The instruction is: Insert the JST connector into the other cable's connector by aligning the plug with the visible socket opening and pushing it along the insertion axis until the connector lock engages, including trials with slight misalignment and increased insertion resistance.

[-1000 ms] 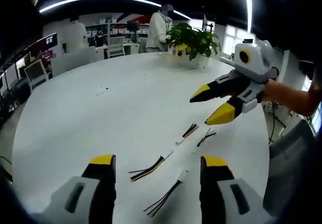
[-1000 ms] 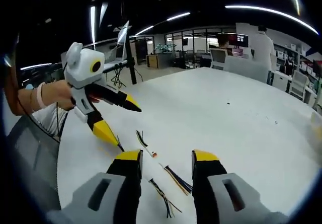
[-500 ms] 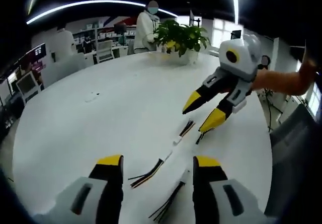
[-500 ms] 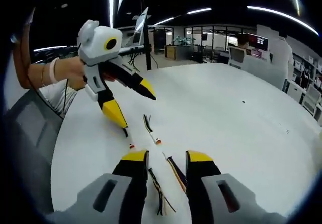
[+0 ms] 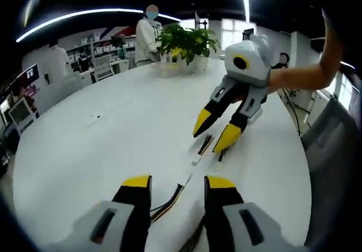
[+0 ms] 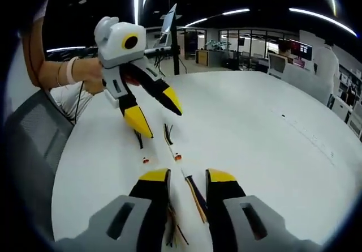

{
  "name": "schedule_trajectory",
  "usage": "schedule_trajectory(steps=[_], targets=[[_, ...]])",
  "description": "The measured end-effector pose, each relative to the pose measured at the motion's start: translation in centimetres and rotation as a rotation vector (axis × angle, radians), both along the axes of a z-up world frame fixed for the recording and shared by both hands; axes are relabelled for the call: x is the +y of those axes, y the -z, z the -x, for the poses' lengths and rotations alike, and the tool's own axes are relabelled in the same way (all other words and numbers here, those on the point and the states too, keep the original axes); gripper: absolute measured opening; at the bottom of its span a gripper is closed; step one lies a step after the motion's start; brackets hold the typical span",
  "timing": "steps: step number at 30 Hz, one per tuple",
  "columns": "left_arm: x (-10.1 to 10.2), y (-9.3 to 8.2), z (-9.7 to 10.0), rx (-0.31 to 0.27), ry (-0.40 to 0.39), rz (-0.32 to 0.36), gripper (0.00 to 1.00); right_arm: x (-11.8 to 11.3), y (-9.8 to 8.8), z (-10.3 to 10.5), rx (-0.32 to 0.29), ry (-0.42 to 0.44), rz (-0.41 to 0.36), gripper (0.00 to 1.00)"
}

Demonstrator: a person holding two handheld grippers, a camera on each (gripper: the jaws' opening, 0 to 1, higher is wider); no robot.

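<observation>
Several short wired cables with small white connectors lie on the white round table (image 5: pixel 113 139). In the left gripper view, my left gripper (image 5: pixel 179 184) is open low over a cable with yellow, red and black wires (image 5: pixel 167 200). The right gripper (image 5: pixel 214 133) comes in from the right, open, its tips just above another cable (image 5: pixel 205 144) with a white connector (image 5: pixel 196 159). In the right gripper view, my right gripper (image 6: pixel 188 176) is open over a cable (image 6: pixel 195 192). The left gripper (image 6: pixel 155 113) hovers open above two cables (image 6: pixel 168 136) beyond it.
A potted plant (image 5: pixel 184 42) stands at the table's far edge, with a person (image 5: pixel 148 31) behind it. A grey chair (image 6: pixel 28 144) sits by the table's edge on the left of the right gripper view. A small object (image 5: pixel 93 118) lies on the table at left.
Both grippers have come lower and closer to the cables and to each other. The gap between each gripper's own jaws has narrowed. The cables lie as before.
</observation>
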State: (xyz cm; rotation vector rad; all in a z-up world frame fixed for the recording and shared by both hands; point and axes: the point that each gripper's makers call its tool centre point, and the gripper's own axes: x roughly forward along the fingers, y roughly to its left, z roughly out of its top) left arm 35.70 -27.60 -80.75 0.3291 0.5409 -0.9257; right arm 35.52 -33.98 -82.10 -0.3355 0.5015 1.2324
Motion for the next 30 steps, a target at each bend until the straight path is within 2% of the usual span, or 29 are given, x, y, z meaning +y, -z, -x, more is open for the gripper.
schedule_trajectory(steps=[7,12,25,30], targets=[[-0.3,1.2,0.1,0.002,0.040,-0.059,0.24,-0.1,0.7,0.1,-0.009,-0.049,0.026,0.18],[-0.3,1.4,0.0,0.007,0.044,-0.048,0.22,0.1,1.0,0.3,-0.010,-0.079,0.028,0.17],[-0.5,2.4,-0.1,0.001,0.084,-0.086,0.20,0.8,1.9,0.4,-0.007,-0.122,0.036,0.15],[-0.9,2.6,0.0,0.000,0.112,-0.079,0.17,1.0,2.1,0.2,-0.007,-0.139,0.036,0.15]])
